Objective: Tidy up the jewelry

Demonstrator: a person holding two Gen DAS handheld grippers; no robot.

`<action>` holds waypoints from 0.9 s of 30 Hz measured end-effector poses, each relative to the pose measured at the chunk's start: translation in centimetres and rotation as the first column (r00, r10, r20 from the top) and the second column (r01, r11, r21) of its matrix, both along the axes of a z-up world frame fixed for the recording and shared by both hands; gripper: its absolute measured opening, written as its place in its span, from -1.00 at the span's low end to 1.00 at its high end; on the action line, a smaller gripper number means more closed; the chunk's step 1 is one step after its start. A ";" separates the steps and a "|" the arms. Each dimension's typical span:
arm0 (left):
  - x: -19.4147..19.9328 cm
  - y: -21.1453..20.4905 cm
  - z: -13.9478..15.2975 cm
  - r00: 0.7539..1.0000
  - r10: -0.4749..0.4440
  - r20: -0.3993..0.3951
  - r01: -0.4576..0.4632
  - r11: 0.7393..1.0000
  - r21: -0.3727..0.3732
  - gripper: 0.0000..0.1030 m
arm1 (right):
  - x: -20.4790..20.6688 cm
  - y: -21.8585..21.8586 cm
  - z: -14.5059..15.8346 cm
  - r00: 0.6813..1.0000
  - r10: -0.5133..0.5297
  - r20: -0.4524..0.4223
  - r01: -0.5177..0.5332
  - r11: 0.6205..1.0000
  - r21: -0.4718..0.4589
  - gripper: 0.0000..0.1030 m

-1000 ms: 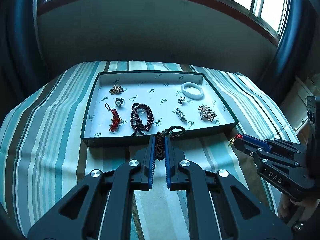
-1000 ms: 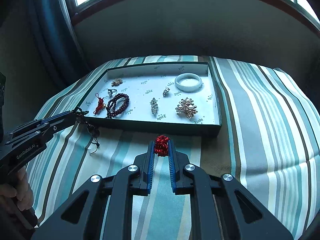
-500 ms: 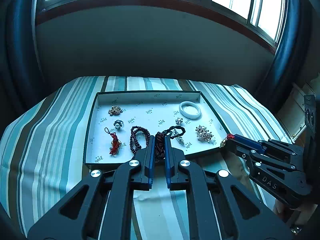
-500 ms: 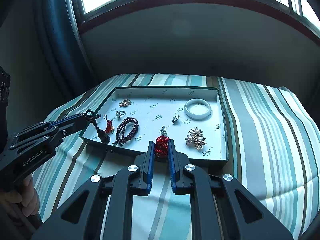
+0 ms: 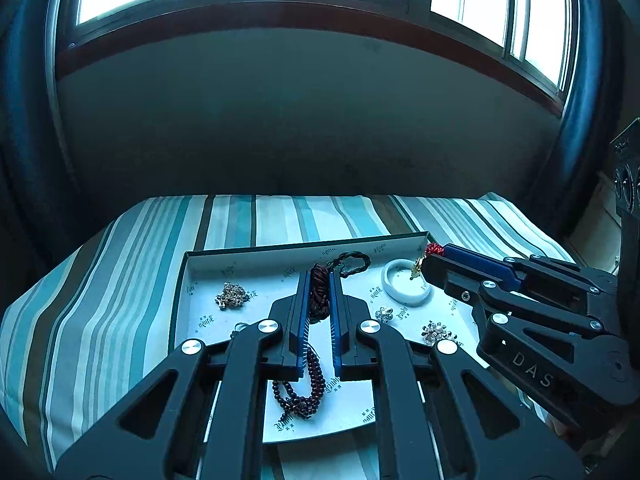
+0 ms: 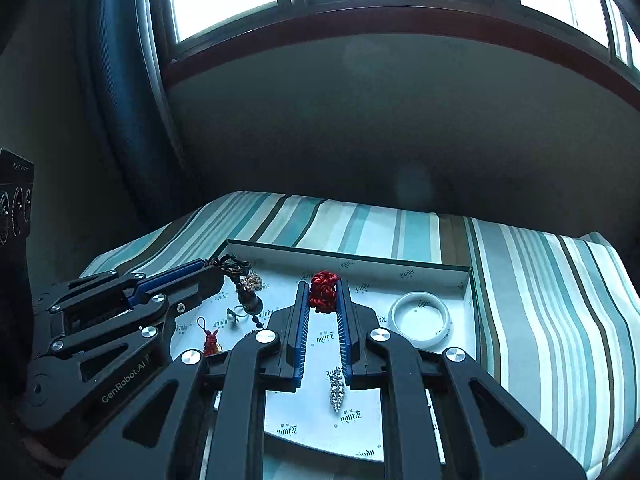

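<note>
A shallow white-lined tray [image 5: 280,249] [image 6: 432,268] lies on a striped bed. My left gripper [image 5: 319,280] is shut on a dark braided cord bracelet [image 5: 320,292] and holds it over the tray's middle; it also shows in the right wrist view [image 6: 216,270] with the cord's dark pendant [image 6: 250,302] hanging. My right gripper [image 6: 325,284] is shut on a red knotted charm [image 6: 324,291] over the tray; in the left wrist view [image 5: 434,254] it hovers above the white bangle [image 5: 406,289].
In the tray lie a dark bead bracelet [image 5: 304,384], a gold brooch [image 5: 231,295], a pearl brooch [image 5: 436,332], a silver clip [image 6: 336,388], a ring [image 6: 234,314] and a red tassel charm [image 6: 210,340]. A dark wall and windows stand behind the bed [image 6: 540,280].
Both grippers have moved forward from in front of the tray to over it, each still holding its piece.
</note>
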State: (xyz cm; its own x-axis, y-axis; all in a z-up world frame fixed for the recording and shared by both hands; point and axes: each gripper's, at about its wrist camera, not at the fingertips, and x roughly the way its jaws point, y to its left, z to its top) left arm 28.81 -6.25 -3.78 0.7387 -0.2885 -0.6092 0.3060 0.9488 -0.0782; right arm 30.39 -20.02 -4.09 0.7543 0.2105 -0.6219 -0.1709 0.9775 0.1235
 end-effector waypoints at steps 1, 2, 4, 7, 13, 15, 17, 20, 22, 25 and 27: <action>0.9 -0.1 -0.5 1.000 0.005 -0.006 -0.005 1.000 0.005 -0.83 | 0.8 0.1 -0.5 1.000 0.001 -0.010 -0.001 1.000 0.000 -0.73; 1.7 -0.2 -1.0 1.000 0.013 -0.014 -0.013 1.000 0.010 -0.83 | 1.6 0.1 -1.1 1.000 0.001 -0.024 -0.001 1.000 0.003 -0.73; 3.3 -0.2 -2.2 0.999 0.029 -0.037 -0.028 0.999 0.020 -0.83 | 2.9 0.2 -2.5 0.999 -0.001 -0.054 0.001 1.000 0.001 -0.73; 5.4 -0.2 -4.1 0.996 0.050 -0.073 -0.047 0.998 0.038 -0.83 | 4.7 0.4 -4.5 0.995 -0.003 -0.103 0.002 1.000 -0.005 -0.73; 7.7 0.0 -6.6 0.990 0.073 -0.123 -0.065 0.995 0.070 -0.83 | 7.1 0.5 -7.3 0.985 -0.014 -0.173 0.012 1.000 -0.011 -0.73; 8.0 0.1 -7.0 0.988 0.079 -0.133 -0.070 0.995 0.072 -0.83 | 7.6 0.3 -7.8 0.981 -0.019 -0.192 0.021 1.000 0.004 -0.73; 8.2 0.1 -7.3 0.986 0.080 -0.144 -0.069 0.995 0.077 -0.82 | 8.1 0.0 -8.2 0.977 -0.023 -0.211 0.027 1.000 0.015 -0.72; 8.3 0.3 -7.8 0.983 0.090 -0.158 -0.078 0.994 0.080 -0.79 | 8.2 -0.2 -8.6 0.975 -0.036 -0.218 0.039 0.999 0.007 -0.70; 8.4 0.4 -8.0 0.982 0.092 -0.165 -0.080 0.993 0.083 -0.61 | 8.3 -0.2 -8.7 0.973 -0.040 -0.226 0.043 0.999 0.011 -0.69; 8.5 0.4 -8.2 0.980 0.094 -0.173 -0.080 0.993 0.089 -0.35 | 8.4 -0.1 -8.7 0.973 -0.042 -0.227 0.046 0.999 0.011 -0.40; 8.4 0.3 -8.0 0.982 0.097 -0.164 -0.082 0.992 0.094 -0.29 | 8.4 0.0 -8.5 0.976 -0.057 -0.211 0.058 0.998 -0.004 -0.17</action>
State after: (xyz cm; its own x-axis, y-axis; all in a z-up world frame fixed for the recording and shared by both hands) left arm 37.25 -5.92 -11.79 0.6443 -0.1668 -0.7464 0.2091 0.9772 -0.0378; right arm 38.78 -20.05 -12.59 0.6166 0.1723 -0.7682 -0.0844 0.9846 0.1532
